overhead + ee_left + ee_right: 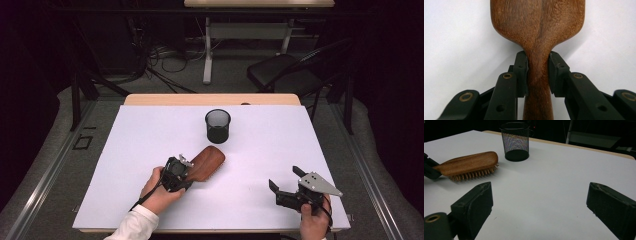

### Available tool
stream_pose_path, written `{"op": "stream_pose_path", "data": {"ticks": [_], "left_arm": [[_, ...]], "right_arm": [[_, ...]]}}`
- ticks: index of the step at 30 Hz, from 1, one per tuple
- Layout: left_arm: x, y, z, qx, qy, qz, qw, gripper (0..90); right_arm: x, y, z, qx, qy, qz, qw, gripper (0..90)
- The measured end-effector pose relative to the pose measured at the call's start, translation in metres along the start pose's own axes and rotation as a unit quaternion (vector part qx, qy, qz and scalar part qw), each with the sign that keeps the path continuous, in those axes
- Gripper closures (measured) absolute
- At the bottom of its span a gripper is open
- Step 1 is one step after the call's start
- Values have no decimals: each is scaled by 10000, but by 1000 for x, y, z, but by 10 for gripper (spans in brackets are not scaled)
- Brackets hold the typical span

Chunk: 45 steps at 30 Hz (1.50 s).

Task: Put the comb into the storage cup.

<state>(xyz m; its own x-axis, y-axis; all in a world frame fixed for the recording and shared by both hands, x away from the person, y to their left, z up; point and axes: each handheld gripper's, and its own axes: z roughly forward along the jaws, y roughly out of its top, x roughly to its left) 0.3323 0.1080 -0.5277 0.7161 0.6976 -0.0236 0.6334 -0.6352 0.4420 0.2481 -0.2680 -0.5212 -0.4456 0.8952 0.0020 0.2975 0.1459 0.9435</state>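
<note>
Pinching the wooden hairbrush at its narrow neck, your left gripper gets firm control; it lies on the worktop near the mesh cup. Your right gripper waits, jaws spread.

Wood, mesh and matt plastic on a pale sheet

The reddish-brown wooden hairbrush shows smooth, satin-finished grain, with pale bristles under its head. At its 12 o'clock the black wire-mesh metal cup looks fine-woven and faintly shiny. The smooth, matt white sheet covers a light wooden table. The black left gripper and black right gripper look matt plastic with brass-coloured rivets.
</note>
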Motion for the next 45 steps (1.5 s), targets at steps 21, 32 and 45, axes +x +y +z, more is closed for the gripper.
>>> {"op": "stream_pose_path", "data": {"ticks": [21, 32, 45], "left_arm": [[4, -6, -9, -541, -367, -17, 9979, 727], [1, -8, -19, -865, -250, 62, 9959, 726], [0, -11, -44, -1434, -133, 84, 9895, 726]], "right_arm": [[-1, 0, 0, 17, 10, 15, 10000, 69], [-1, 0, 0, 5, 7, 8, 10000, 70], [-1, 0, 0, 11, 0, -2, 10000, 70]]}}
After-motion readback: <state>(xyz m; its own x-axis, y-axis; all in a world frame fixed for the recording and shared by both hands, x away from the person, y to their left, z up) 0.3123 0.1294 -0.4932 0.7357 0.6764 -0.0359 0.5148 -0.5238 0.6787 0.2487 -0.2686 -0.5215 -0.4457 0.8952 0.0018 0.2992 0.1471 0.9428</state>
